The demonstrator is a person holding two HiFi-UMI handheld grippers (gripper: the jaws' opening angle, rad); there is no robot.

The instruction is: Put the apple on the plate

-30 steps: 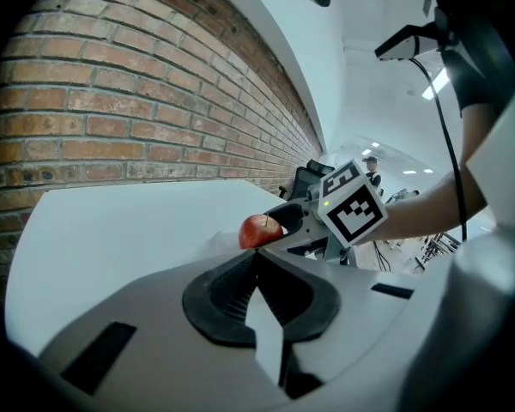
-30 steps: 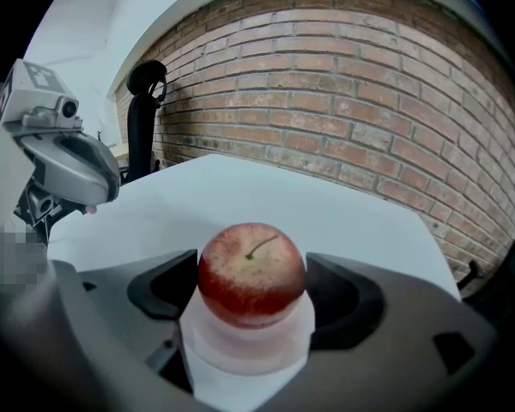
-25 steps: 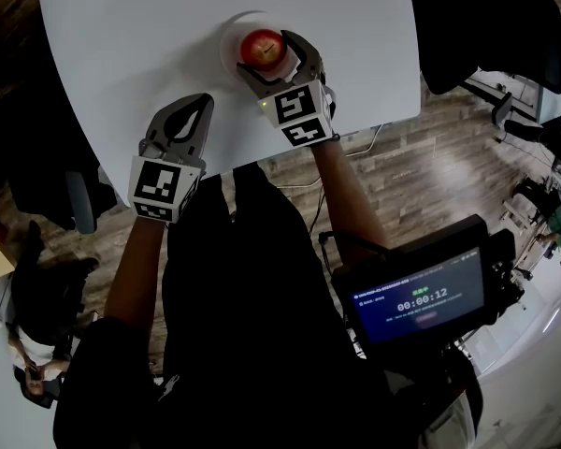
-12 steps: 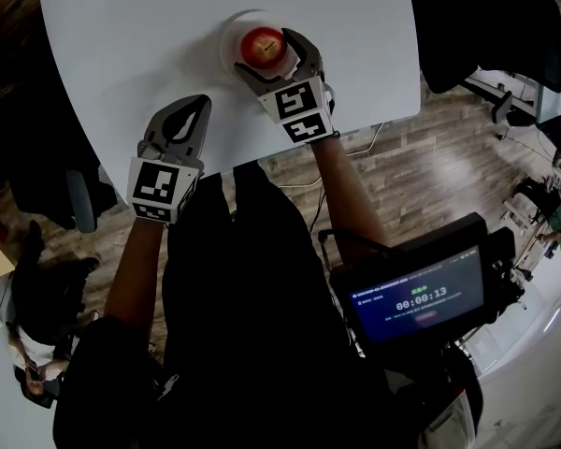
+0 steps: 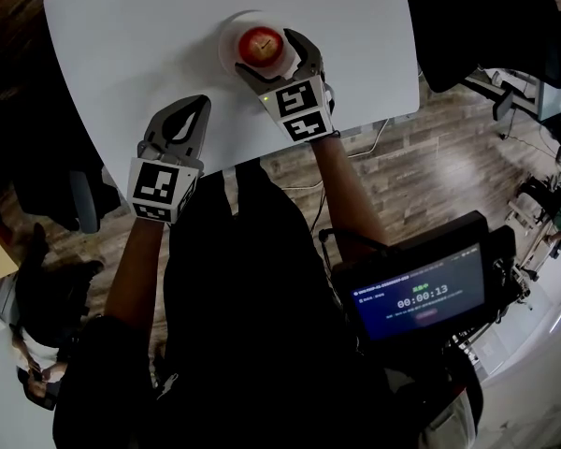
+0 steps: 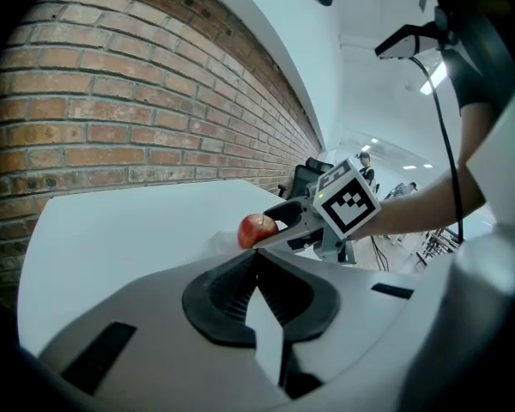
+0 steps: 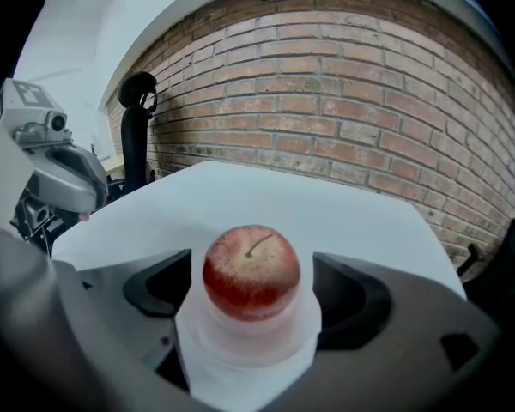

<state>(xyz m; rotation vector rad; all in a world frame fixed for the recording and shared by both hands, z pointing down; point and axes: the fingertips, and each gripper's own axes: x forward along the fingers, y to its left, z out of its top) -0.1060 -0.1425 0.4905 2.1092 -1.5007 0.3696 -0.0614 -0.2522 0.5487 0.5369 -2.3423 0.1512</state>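
From the head view, looking down on a white bench [image 5: 122, 54], with the apple [image 5: 261, 44] already sitting on the plate [image 5: 226, 50]. Flanked there by the right gripper [image 5: 266, 54], spread wide to either side of the fruit. Hard to judge from up here whether the pads touch the skin.

Settled in the right gripper view: a strip of pale plate showing on each side of the apple, between it and each dark pad, so no contact and nothing clamped. Just been opening, with the apple between the jaws. Also shows the stem pointing up and a brick wall [image 7: 326, 101] behind the bench, neither of them clear from above.

At lower left in the head view, the left gripper [image 5: 198, 103], near the bench's front edge and well apart from the plate, tips drawn together. Confirmed in the left gripper view: pads meeting at the tip, nothing caught between them. Gives a side look at the apple too, red against the white bench, with one jaw of the right gripper running along its near side.

Only in the head view: a dark screen [image 5: 421, 293] with a timer at lower right, and a wooden floor [image 5: 430, 148] beyond the bench edge.
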